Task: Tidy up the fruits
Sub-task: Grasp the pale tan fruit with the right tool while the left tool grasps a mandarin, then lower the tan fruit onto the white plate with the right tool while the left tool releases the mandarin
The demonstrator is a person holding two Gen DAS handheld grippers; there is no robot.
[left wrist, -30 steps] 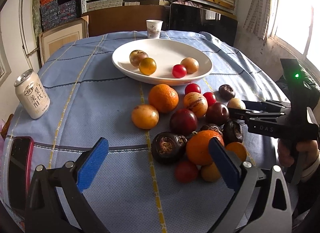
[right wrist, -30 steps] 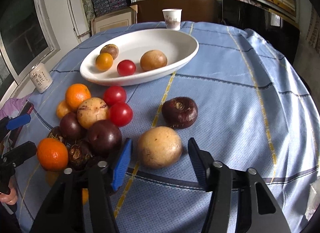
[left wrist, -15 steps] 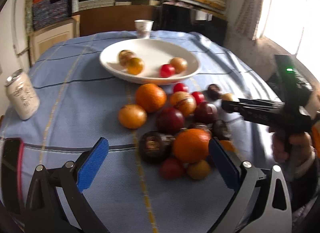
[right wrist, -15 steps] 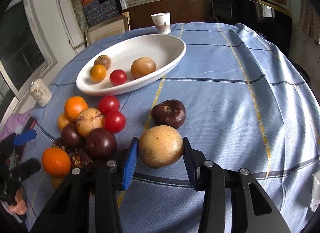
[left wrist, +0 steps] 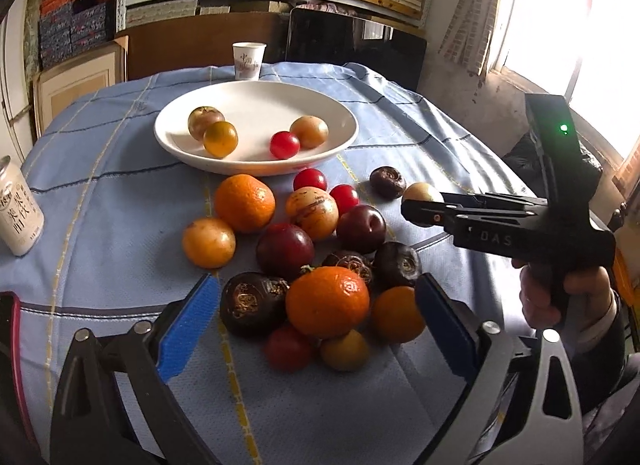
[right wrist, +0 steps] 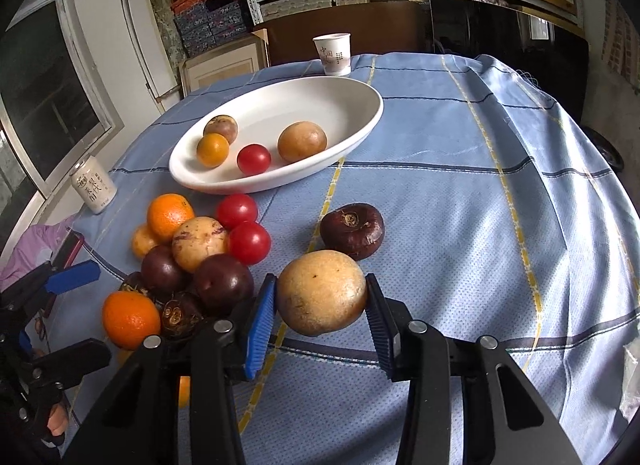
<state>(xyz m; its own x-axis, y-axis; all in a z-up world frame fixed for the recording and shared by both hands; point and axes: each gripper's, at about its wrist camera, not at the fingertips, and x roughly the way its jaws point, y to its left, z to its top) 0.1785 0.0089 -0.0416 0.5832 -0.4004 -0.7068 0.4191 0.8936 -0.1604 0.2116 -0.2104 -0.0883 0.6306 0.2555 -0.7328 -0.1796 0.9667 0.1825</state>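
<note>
My right gripper [right wrist: 322, 315] is shut on a tan round fruit [right wrist: 322, 291] and holds it just above the blue cloth; it also shows in the left wrist view [left wrist: 424, 195]. A dark brown fruit [right wrist: 353, 230] lies just beyond it. A white oval plate [right wrist: 360, 97] holds several fruits. My left gripper [left wrist: 316, 319] is open, low over the near side of the fruit pile, with a large orange [left wrist: 327, 302] between its blue pads. More oranges, red tomatoes and dark plums lie in the pile [left wrist: 312, 211].
A drink can [left wrist: 16, 213] stands at the left edge of the table. A paper cup [left wrist: 249, 60] stands behind the plate. A red phone [left wrist: 10, 329] lies near the left front edge. Shelves and a window surround the table.
My right gripper closed on the tan fruit and lifted it slightly. My left gripper moved forward over the pile, staying open.
</note>
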